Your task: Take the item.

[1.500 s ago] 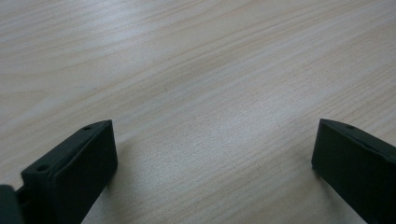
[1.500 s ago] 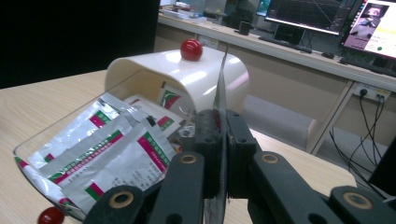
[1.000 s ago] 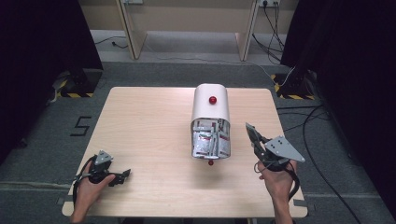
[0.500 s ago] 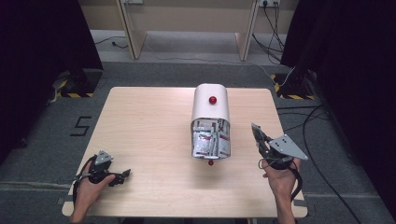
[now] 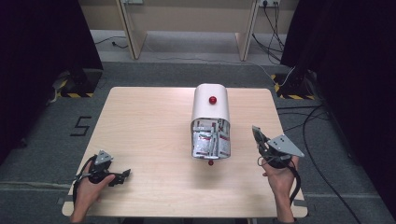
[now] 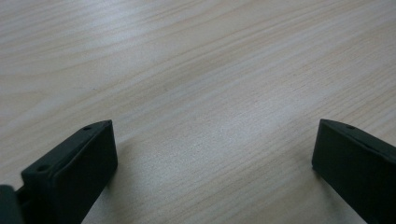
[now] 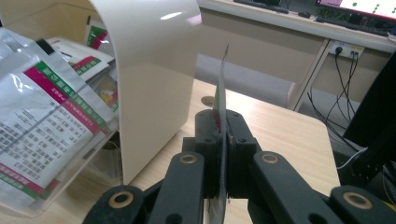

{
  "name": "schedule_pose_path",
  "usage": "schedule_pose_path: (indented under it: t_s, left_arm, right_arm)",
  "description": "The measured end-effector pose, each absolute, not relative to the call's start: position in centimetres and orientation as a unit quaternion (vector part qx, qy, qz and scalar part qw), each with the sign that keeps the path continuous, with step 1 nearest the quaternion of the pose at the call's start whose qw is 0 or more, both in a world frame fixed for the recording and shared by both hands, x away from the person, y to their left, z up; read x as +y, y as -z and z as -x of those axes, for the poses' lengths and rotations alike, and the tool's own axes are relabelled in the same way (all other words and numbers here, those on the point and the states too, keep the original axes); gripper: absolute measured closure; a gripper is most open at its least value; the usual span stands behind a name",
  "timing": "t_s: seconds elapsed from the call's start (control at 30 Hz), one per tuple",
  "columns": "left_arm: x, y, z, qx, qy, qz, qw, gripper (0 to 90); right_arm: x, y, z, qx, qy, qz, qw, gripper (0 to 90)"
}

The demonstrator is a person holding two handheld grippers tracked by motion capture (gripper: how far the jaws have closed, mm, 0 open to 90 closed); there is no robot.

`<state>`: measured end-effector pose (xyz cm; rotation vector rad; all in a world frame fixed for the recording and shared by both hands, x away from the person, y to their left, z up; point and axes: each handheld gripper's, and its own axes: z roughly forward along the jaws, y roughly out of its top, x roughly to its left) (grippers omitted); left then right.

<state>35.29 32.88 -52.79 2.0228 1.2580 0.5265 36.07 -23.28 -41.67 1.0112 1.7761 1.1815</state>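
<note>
My right gripper (image 5: 259,140), clamped on a sachet (image 7: 221,88), hovers upright just right of the white container (image 5: 211,103), near the table (image 5: 149,121) edge. My left gripper (image 5: 119,176) rests gaping on bare wood, well apart.

Packet (image 7: 222,140) seen edge-on in right hand-held gripper (image 7: 223,140), print unreadable; lower end cut off by frame.
</note>
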Motion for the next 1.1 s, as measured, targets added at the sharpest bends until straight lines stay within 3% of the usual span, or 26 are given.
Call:
schedule_pose_path:
  t_s: [1.1]
  left_arm:
    - [32.9, 52.8, -35.4, 0.483, -0.202, -0.779, 0.344, 0.0]
  right_arm:
    - [-23.2, 46.5, -38.9, 0.729, -0.428, -0.428, 0.321, 86.0]
